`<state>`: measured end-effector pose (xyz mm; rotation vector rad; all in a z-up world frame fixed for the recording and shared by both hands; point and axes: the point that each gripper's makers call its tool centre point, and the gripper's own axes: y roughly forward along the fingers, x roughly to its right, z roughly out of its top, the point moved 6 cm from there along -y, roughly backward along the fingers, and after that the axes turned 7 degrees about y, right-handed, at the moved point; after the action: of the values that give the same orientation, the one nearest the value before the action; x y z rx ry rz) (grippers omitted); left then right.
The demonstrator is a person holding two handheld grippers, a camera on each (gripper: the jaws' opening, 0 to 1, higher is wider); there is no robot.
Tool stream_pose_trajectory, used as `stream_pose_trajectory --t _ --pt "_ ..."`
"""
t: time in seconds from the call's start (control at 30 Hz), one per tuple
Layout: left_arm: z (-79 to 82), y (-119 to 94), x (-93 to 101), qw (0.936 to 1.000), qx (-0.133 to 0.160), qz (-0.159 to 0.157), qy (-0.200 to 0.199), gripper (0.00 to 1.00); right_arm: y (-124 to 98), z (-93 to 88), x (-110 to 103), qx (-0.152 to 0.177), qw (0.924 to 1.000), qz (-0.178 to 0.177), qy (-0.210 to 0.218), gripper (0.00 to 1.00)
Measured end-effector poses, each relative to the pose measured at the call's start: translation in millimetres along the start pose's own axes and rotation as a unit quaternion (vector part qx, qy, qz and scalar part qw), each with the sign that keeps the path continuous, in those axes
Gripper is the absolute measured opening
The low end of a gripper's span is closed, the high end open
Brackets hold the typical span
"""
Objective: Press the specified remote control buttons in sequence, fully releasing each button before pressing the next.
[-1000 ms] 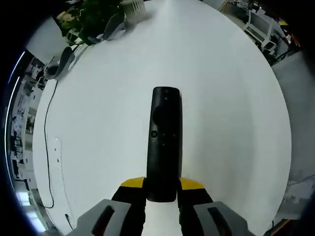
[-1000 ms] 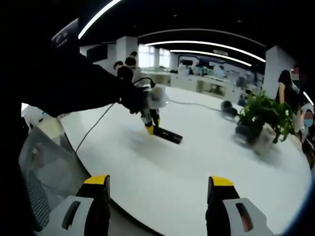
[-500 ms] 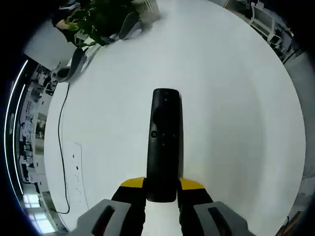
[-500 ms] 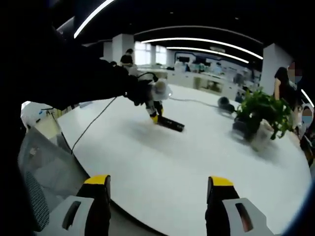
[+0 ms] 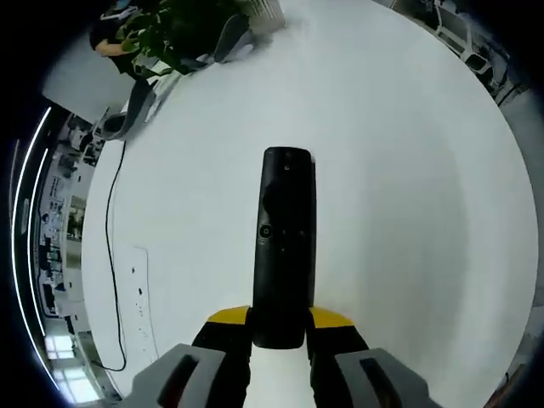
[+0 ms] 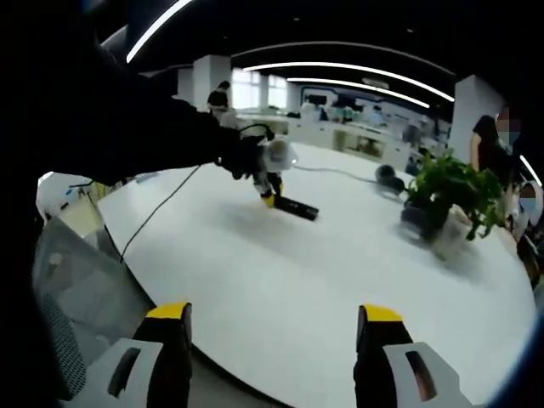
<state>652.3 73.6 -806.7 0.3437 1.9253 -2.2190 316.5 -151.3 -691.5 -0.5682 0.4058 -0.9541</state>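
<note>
Left gripper [image 5: 279, 330]: yellow-tipped jaws closed on the near end of the black remote control [image 5: 285, 242], which runs straight out from the jaws along the view's centre line, button face toward the camera, a small round button [image 5: 266, 230] visible about midway. The remote sits over the white table [image 5: 408, 170]; whether its far end touches the surface cannot be told. Right gripper [image 6: 272, 327]: jaws spread wide apart with nothing between them, hanging over the near edge of the table [image 6: 340, 280] and well apart from the remote. In the right gripper view the left gripper [image 6: 270, 197] shows in the distance at the end of a dark sleeve [image 6: 127, 136], with the remote [image 6: 296, 207] jutting from it low over the tabletop. A potted plant [image 6: 450, 200] stands on the table farther right; in the left gripper view the plant [image 5: 174, 30] sits at the far edge. A black cable [image 5: 110, 255] trails along the table beside a white power strip [image 5: 140, 297].
</note>
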Motion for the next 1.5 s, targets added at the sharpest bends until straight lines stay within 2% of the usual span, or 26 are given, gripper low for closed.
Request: stream_pose_trajectory --t 0.13,0.3,0.4,0.47,0.5,0.53,0.57,0.67,0.7,0.77,0.8,0.83,0.9,0.97,1.07,1.1,1.13,1.2,1.23,1.33,1.43,1.5 --pt "-0.7 -2.3 0.6 0.9999 0.007 0.008 -0.005 0.27 -0.3 0.3 -0.2 0.001 1.0 0.001 0.001 0.78" --pt "-1.8 -3.8 -3.1 0.9989 0.006 0.032 -0.035 0.35 -1.6 1.5 0.5 0.007 1.0 -0.004 -0.002 0.79" --pt "-6.8 -7.1 -7.8 0.995 0.014 0.063 -0.076 0.45 -2.4 2.8 1.2 0.012 0.9999 -0.009 -0.003 0.79" --pt "-8.5 -10.8 -8.3 0.9914 0.019 0.078 -0.104 0.55 -2.8 3.7 1.4 0.015 0.9998 -0.011 -0.005 0.8" --pt "-9.2 -12.6 -5.4 0.9877 0.028 0.076 -0.134 0.59 -3.1 4.2 1.5 0.016 0.9998 -0.012 -0.005 0.8" --pt "-9.3 -13.4 -3.5 0.9861 0.039 0.07 -0.146 0.64 -3.9 5.1 1.4 0.02 0.9997 -0.013 -0.006 0.81" --pt "-10.6 -16.3 -3.1 0.9806 0.055 0.08 -0.17 0.68 -4.4 5.8 1.3 0.023 0.9996 -0.013 -0.006 0.81" --pt "-10.0 -29.0 -3.5 0.9701 0.094 0.111 -0.194 0.76 -5.6 7.2 1.4 0.03 0.9993 -0.018 -0.01 0.82" --pt "-8.5 -36.3 -3.1 0.9642 0.115 0.126 -0.203 0.78 -6.0 7.5 1.6 0.031 0.9993 -0.019 -0.01 0.82" --pt "-6.5 -45.2 -0.1 0.9552 0.141 0.132 -0.224 0.85 -7.1 8.8 1.5 0.038 0.999 -0.02 -0.01 0.83" --pt "-5.7 -49.3 3.6 0.9481 0.163 0.129 -0.241 0.91 -8.0 9.6 1.3 0.042 0.9988 -0.021 -0.011 0.84" --pt "-7.3 -51.8 5.5 0.9443 0.168 0.132 -0.25 0.97 -8.5 10.1 1.3 0.045 0.9987 -0.023 -0.012 0.85" --pt "-13.6 -60.2 8.2 0.934 0.177 0.152 -0.27 0.98 -10.8 12.7 1.3 0.058 0.9978 -0.028 -0.017 0.87" --pt "-15.2 -67.9 14.7 0.9211 0.204 0.156 -0.292 1.0 -12.6 15.1 1.6 0.069 0.9969 -0.033 -0.02 0.9" --pt "-21.5 -80.4 22.4 0.9139 0.208 0.174 -0.302 1.0 -12.5 16.0 1.7 0.073 0.9965 -0.033 -0.021 0.94" --pt "-21.4 -85.1 23.9 0.9068 0.217 0.185 -0.311 1.0 -12.7 16.6 1.5 0.076 0.9962 -0.034 -0.023 0.95" --pt "-19.9 -94.1 26.0 0.8948 0.24 0.201 -0.318 1.0 -13.0 17.2 1.6 0.079 0.9959 -0.036 -0.026 0.97" --pt "-21.2 -109.6 29.7 0.8865 0.253 0.236 -0.307 1.0 -15.1 19.3 0.7 0.089 0.995 -0.035 -0.028 0.99" --pt "-21.5 -115.8 32.1 0.8843 0.255 0.249 -0.302 1.0 -16.0 20.7 0.5 0.096 0.9943 -0.036 -0.029 0.99" --pt "-13.7 -137.1 47.1 0.8644 0.291 0.259 -0.318 1.0 -16.3 21.6 0.3 0.1 0.9937 -0.037 -0.036 0.99" --pt "-6.9 -164.1 71.3 0.8541 0.312 0.283 -0.305 1.0 -16.4 21.2 -0.3 0.099 0.994 -0.034 -0.034 0.99" --pt "-5.0 -174.6 86.1 0.8544 0.312 0.285 -0.302 1.0 -19.4 23.9 0.2 0.114 0.9924 -0.034 -0.031 0.99"
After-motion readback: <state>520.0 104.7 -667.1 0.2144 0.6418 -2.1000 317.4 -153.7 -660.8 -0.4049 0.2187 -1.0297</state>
